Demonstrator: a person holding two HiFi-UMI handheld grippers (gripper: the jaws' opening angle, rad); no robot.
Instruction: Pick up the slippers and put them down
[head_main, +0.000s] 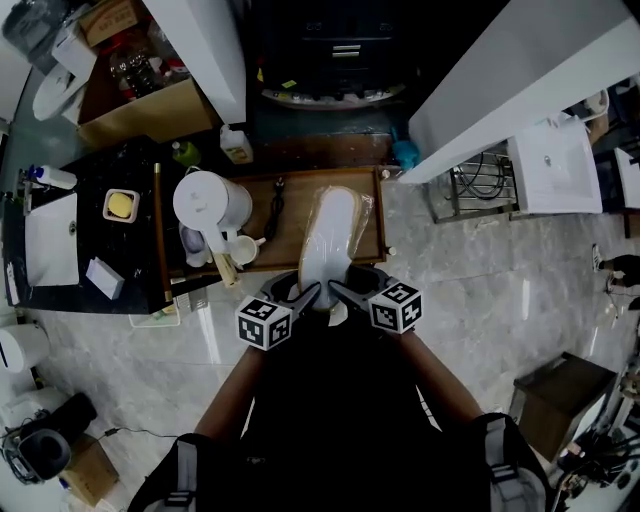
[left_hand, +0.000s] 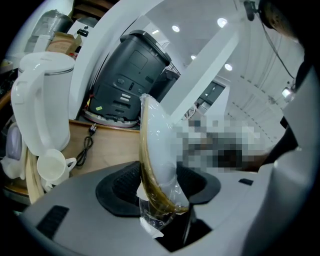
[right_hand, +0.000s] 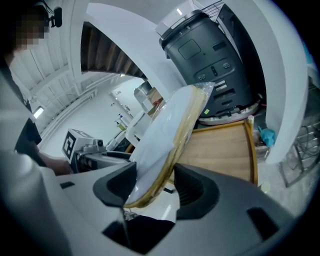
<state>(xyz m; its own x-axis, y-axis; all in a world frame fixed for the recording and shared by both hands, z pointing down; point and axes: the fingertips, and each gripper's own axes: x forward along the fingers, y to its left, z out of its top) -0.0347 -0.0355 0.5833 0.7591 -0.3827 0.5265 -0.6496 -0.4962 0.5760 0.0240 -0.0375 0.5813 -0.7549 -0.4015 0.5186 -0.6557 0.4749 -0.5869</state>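
Over wooden surface (head_main: 295, 200) | wrapped slippers (head_main: 335, 235), one bundle | left tongs (head_main: 312, 291) and right tongs (head_main: 338, 289) both clamped on near end, likely splitting load for controlled set-down

White plastic-wrapped slippers (head_main: 333, 235) hang over the brown wooden counter (head_main: 296, 200), right of the white plastic kettle (head_main: 210, 205), near end in left tool (head_main: 300, 298) and right tool (head_main: 345, 292).

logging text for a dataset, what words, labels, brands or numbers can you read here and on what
No text can be read in any view.
marker cubes: black and white square patterns only, no letters.
black machine: a yellow sticker and button marks, too blurred to read.
bottle: label too small to read.
slippers in clear wrap: no print shows.
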